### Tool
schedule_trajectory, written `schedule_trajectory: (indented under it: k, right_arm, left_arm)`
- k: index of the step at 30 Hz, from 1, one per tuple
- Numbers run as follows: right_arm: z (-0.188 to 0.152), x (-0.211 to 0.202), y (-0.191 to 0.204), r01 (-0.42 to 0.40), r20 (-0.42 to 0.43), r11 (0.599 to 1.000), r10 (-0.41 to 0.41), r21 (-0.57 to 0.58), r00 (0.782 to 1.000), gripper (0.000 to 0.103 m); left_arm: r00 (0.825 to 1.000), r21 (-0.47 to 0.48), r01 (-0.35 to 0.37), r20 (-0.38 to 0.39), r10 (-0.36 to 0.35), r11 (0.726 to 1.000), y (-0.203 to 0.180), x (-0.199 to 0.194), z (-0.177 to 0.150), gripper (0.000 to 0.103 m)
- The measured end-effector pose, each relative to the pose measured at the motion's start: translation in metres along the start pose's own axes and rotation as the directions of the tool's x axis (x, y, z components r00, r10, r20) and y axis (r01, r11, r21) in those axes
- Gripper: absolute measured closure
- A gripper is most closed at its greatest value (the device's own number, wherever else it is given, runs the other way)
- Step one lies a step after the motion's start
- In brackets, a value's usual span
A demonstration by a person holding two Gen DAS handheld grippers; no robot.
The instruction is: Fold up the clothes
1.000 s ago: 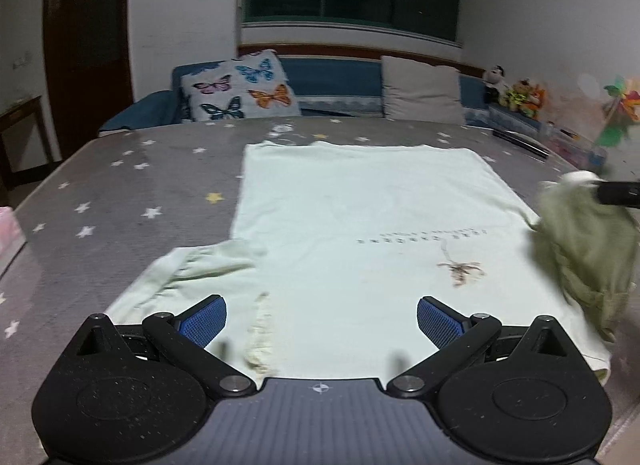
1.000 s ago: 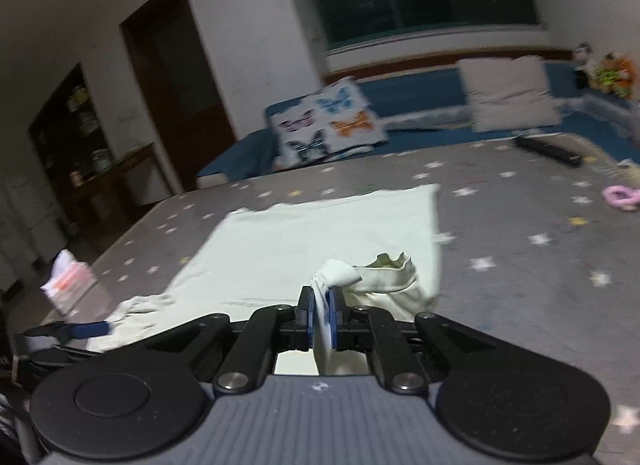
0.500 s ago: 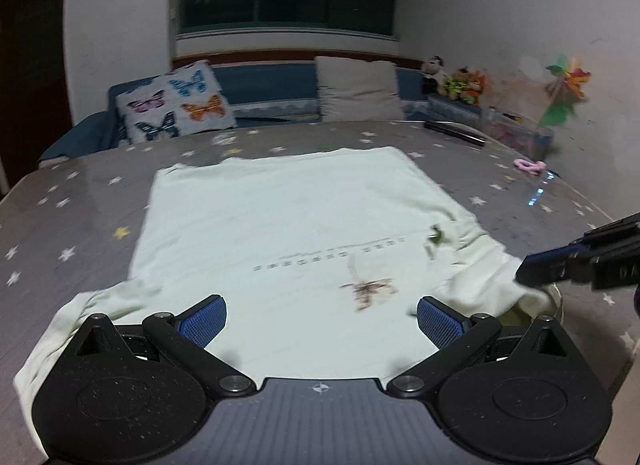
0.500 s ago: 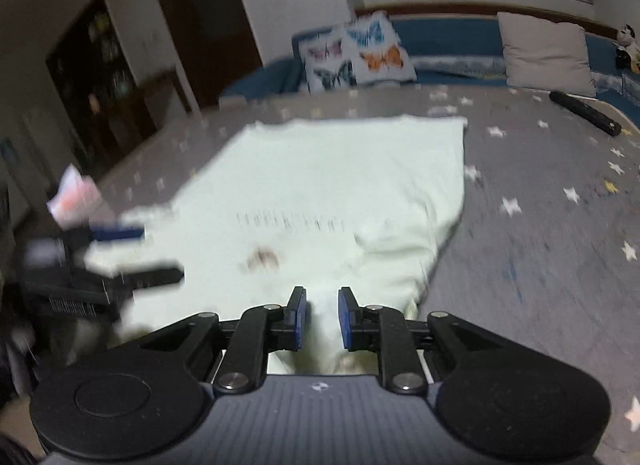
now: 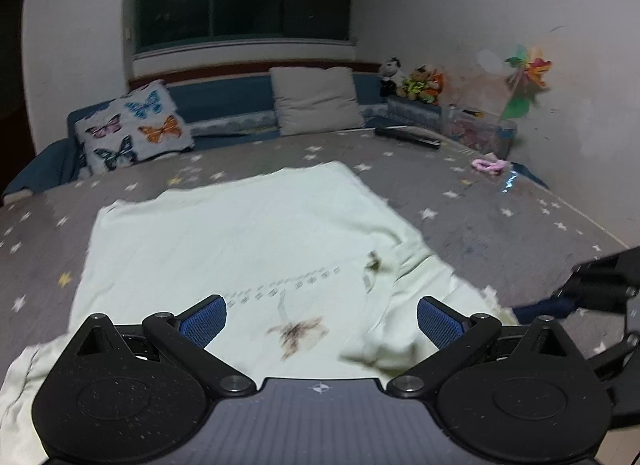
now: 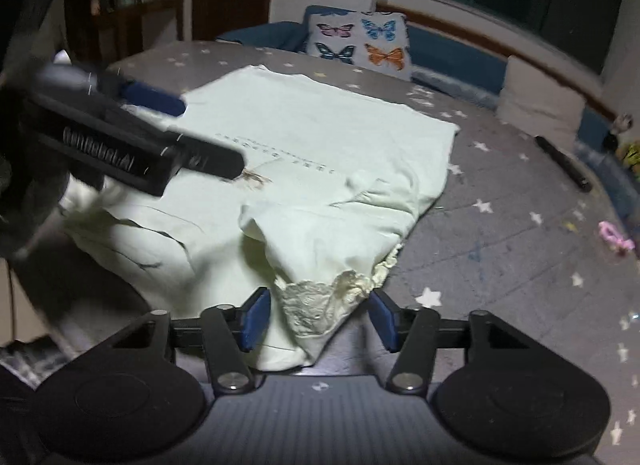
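A pale green garment [image 5: 240,237] lies spread on the grey star-patterned bed; it also shows in the right wrist view [image 6: 320,145]. Its right sleeve [image 6: 320,241], with a lace edge, is folded inward over the body. My left gripper [image 5: 322,315] is open and empty above the printed front. It shows as a dark blurred shape in the right wrist view [image 6: 180,137]. My right gripper [image 6: 318,319] is open, with the lace sleeve edge lying between its fingers. It shows at the right edge of the left wrist view [image 5: 560,301].
A butterfly pillow [image 5: 132,129] and a beige pillow [image 5: 316,99] stand at the head of the bed. A black bar [image 5: 408,136], a pink toy [image 5: 488,164] and stuffed toys [image 5: 420,83] sit at the far right. The bed edge runs along the right.
My right gripper has let go of the sleeve and opened; the sleeve now lies folded on the garment. My left gripper has swung right, toward the right sleeve.
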State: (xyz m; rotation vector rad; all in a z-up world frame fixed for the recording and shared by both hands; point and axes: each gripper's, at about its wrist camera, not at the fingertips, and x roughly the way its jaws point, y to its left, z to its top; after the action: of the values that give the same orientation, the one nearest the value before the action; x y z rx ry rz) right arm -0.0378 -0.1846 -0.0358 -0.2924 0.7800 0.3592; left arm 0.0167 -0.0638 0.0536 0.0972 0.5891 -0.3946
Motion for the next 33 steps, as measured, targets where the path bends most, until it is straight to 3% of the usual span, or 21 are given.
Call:
schedule_trajectory:
  k: [3,5,10,13,19,24,33]
  right_arm:
    - [0.000,-0.004,0.001,0.029,0.008,1.000,-0.029,0.009,1.000,0.088]
    - [-0.001,-0.010,-0.003,0.045,0.016,0.999,-0.046,0.026,0.999,0.093]
    - [-0.011,-0.020,-0.011,0.063,-0.024,0.996,-0.061,0.065,0.998,0.093]
    - [-0.018,-0.025,-0.020,0.044,-0.058,0.995,-0.039,0.085,0.998,0.084]
    - [0.000,-0.050,-0.038,0.013,0.052,0.993,-0.019,0.115,0.998,0.084]
    - [0.026,-0.022,-0.046,-0.072,0.109,0.990,0.059,0.118,0.992,0.084]
    - [0.024,0.044,-0.060,-0.104,0.005,0.981,0.105,0.161,0.994,0.085]
  left_arm:
    - [1.000,0.037,0.016,-0.015,-0.015,0.999,-0.011,0.013,0.001,0.000]
    - [0.999,0.083,0.018,-0.033,-0.015,0.996,-0.019,0.022,-0.003,0.000]
    - [0.998,0.225,0.009,-0.068,0.006,0.974,-0.036,0.036,-0.021,0.000]
    - [0.998,0.250,0.021,-0.058,-0.006,0.968,-0.036,0.033,-0.020,0.000]
    - [0.999,0.274,0.025,-0.032,-0.017,0.961,-0.038,0.030,-0.010,0.000]
    - [0.999,0.312,0.019,-0.054,-0.003,0.950,-0.039,0.035,-0.012,0.000]
    - [0.993,0.328,0.027,-0.118,0.013,0.944,-0.032,0.046,-0.024,0.000]
